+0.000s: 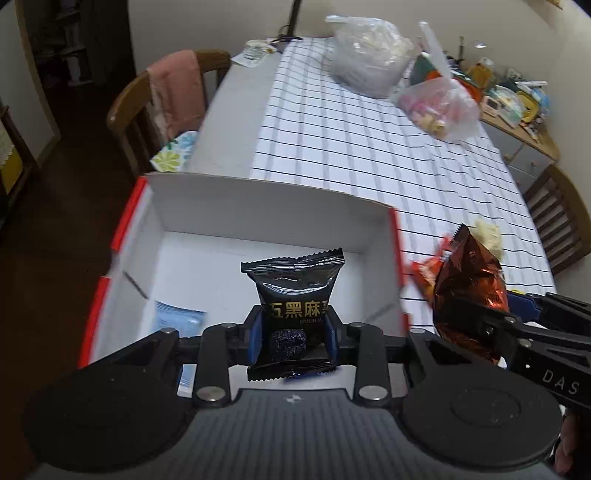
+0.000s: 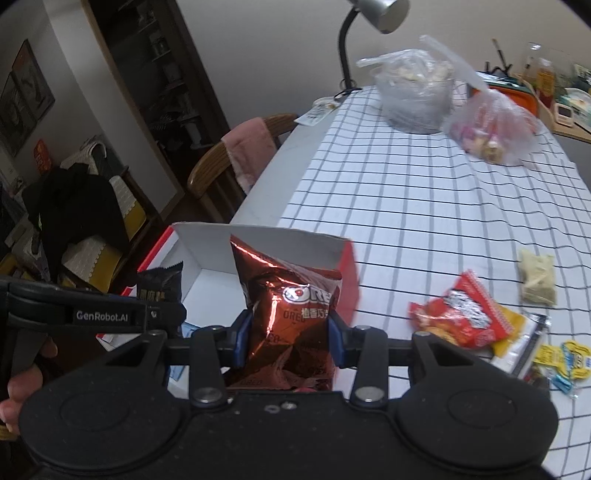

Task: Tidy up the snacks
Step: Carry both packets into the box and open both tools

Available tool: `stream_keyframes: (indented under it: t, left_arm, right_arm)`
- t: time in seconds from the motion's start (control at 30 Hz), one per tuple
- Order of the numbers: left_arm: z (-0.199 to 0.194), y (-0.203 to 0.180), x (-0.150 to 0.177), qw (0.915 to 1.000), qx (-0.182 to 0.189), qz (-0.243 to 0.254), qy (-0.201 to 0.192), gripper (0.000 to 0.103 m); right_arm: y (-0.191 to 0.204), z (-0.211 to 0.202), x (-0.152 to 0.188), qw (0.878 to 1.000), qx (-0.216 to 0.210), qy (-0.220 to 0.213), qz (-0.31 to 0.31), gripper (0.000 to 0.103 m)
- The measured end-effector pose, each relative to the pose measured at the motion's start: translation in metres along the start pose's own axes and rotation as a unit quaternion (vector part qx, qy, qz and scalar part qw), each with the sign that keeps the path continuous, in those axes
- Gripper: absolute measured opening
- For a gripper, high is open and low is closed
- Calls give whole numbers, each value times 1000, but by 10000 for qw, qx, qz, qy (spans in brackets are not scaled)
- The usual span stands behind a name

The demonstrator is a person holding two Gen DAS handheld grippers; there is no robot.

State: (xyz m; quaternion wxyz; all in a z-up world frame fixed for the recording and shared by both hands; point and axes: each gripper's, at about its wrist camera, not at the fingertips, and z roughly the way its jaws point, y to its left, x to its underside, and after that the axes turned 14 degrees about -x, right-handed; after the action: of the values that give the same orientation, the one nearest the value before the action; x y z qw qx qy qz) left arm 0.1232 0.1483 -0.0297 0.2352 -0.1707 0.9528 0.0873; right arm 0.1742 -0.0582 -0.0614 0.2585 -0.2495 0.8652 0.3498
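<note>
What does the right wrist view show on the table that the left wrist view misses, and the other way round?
Only the right wrist view: the loose snacks lower right, including a yellow packet, and the lamp head.
Only the left wrist view: the box floor with a pale blue packet.
Both: the left gripper shut on the black sesame packet, the right gripper shut on the Oreo bag, the white box, and two plastic bags.

two close downward wrist views, shared box
</note>
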Motion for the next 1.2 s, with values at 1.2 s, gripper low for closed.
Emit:
stream_keyframes:
  t: [1.2]
  left_arm:
    - [125,46,-18,9887,-543,760,1171,33]
  right_arm:
    - [27,144,17,9908,332,1237,-443,42]
